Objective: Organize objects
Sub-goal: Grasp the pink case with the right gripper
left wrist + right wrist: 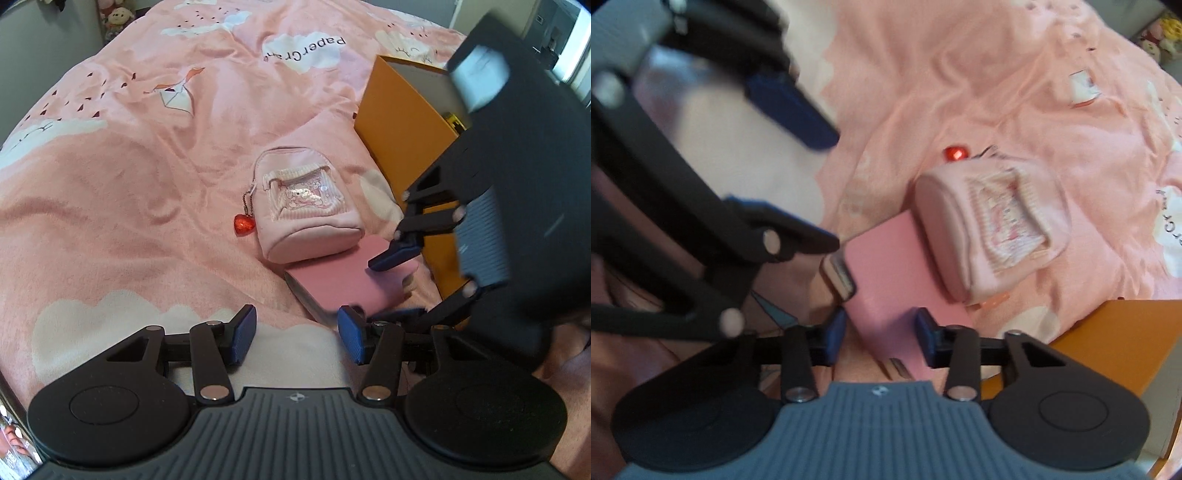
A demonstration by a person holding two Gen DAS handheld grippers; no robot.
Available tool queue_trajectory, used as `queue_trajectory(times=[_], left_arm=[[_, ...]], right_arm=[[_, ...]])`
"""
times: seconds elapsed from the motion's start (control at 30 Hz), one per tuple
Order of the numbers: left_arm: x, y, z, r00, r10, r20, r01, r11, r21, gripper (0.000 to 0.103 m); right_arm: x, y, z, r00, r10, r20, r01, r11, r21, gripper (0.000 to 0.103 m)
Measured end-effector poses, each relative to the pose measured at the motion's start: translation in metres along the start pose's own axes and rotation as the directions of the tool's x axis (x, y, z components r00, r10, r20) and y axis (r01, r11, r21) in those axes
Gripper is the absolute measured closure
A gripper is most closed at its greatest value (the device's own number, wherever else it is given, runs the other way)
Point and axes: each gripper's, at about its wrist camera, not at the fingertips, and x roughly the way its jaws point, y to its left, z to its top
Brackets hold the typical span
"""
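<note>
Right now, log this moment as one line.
left gripper: open, empty | right gripper: straddling pink book, not shut | pouch: on book | box: beside

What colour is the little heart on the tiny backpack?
Red heart charm, clearest in the left wrist view.

A home bedroom: a pink cloud-print blanket (147, 177) covers the bed, with plush toys (116, 18) piled at eleven o'clock.

Left gripper (297, 334) spread wide; right gripper (881, 334) straddling something
</note>
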Motion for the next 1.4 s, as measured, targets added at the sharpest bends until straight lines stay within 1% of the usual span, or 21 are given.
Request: queue_trajectory(times=[0.03, 0.13, 0.2, 0.3, 0.37, 0.43, 0.6, 0.67, 0.77, 0.9, 0.97, 1.03, 1.1, 1.17, 1.23, 1.3, 1.33, 1.37, 1.4], left_arm=[[0.0, 0.0, 0.0, 1.0, 0.005, 0.002, -0.005, 1.0, -0.003, 0.042], [0.0, -0.001, -0.001, 1.0, 0.011, 0.005, -0.011, 1.0, -0.008, 0.045], [0.0, 0.0, -0.001, 1.0, 0.015, 0.007, -0.015, 1.0, -0.016, 0.045], [-0.001, 0.002, -0.001, 1.0, 0.012, 0.01, -0.012, 0.999, -0.033, 0.045], [-0.001, 0.004, 0.0, 1.0, 0.014, 0.014, -0.014, 0.999, -0.043, 0.045], [-0.002, 0.006, 0.0, 1.0, 0.016, 0.018, -0.015, 0.998, -0.055, 0.045], [-0.005, 0.009, 0.001, 0.999, 0.01, 0.048, -0.006, 0.996, -0.089, 0.045], [-0.007, 0.011, 0.001, 0.998, 0.004, 0.06, 0.003, 0.994, -0.107, 0.045], [-0.011, 0.012, 0.002, 0.997, 0.001, 0.081, 0.009, 0.993, -0.12, 0.046], [-0.017, 0.012, 0.003, 0.993, -0.012, 0.118, 0.027, 0.992, -0.124, 0.047], [-0.021, 0.012, 0.004, 0.99, -0.022, 0.136, 0.039, 0.992, -0.124, 0.048], [-0.023, 0.012, 0.007, 0.988, -0.033, 0.153, 0.052, 0.991, -0.124, 0.048], [-0.025, 0.013, 0.01, 0.986, -0.045, 0.162, 0.067, 0.989, -0.129, 0.048], [-0.024, 0.014, 0.014, 0.985, -0.055, 0.163, 0.079, 0.987, -0.141, 0.048], [-0.021, 0.016, 0.019, 0.984, -0.065, 0.166, 0.09, 0.984, -0.151, 0.048], [-0.017, 0.018, 0.025, 0.986, -0.073, 0.152, 0.098, 0.982, -0.161, 0.048], [-0.015, 0.018, 0.027, 0.987, -0.067, 0.147, 0.091, 0.982, -0.164, 0.048], [-0.014, 0.017, 0.029, 0.988, -0.058, 0.143, 0.082, 0.984, -0.161, 0.048], [-0.014, 0.015, 0.031, 0.989, -0.052, 0.139, 0.074, 0.985, -0.157, 0.048]], right_arm=[[-0.006, -0.003, 0.0, 1.0, -0.005, 0.019, 0.004, 1.0, 0.019, 0.07], [-0.022, -0.011, 0.001, 0.997, -0.037, 0.072, 0.032, 0.997, 0.066, 0.076], [-0.027, -0.016, 0.0, 0.994, -0.057, 0.091, 0.049, 0.995, 0.091, 0.077], [-0.023, -0.019, 0.001, 0.994, -0.065, 0.093, 0.055, 0.993, 0.101, 0.077], [-0.022, -0.021, -0.001, 0.99, -0.104, 0.091, 0.097, 0.993, 0.074, 0.076], [-0.02, -0.012, -0.002, 0.983, -0.152, 0.106, 0.147, 0.988, 0.047, 0.076], [-0.028, -0.02, -0.009, 0.981, -0.148, 0.125, 0.138, 0.986, 0.092, 0.076], [-0.023, -0.021, -0.01, 0.98, -0.146, 0.136, 0.131, 0.985, 0.117, 0.075], [-0.018, -0.023, -0.011, 0.976, -0.148, 0.161, 0.119, 0.977, 0.174, 0.075], [-0.027, -0.023, -0.018, 0.966, -0.157, 0.205, 0.102, 0.961, 0.256, 0.078], [-0.035, -0.024, -0.023, 0.96, -0.155, 0.232, 0.079, 0.949, 0.307, 0.08], [-0.045, -0.028, -0.031, 0.954, -0.141, 0.265, 0.035, 0.928, 0.37, 0.087], [-0.055, -0.033, -0.04, 0.944, -0.124, 0.307, -0.019, 0.905, 0.425, 0.092], [-0.066, -0.037, -0.049, 0.927, -0.145, 0.346, -0.045, 0.873, 0.485, 0.103], [-0.082, -0.044, -0.06, 0.905, -0.177, 0.387, -0.068, 0.837, 0.543, 0.103], [-0.097, -0.051, -0.071, 0.881, -0.191, 0.433, -0.116, 0.8, 0.588, 0.103], [-0.103, -0.054, -0.076, 0.873, -0.191, 0.449, -0.138, 0.787, 0.602, 0.103], [-0.105, -0.057, -0.078, 0.871, -0.187, 0.455, -0.149, 0.781, 0.606, 0.103], [-0.108, -0.056, -0.078, 0.874, -0.179, 0.451, -0.149, 0.785, 0.601, 0.103]])
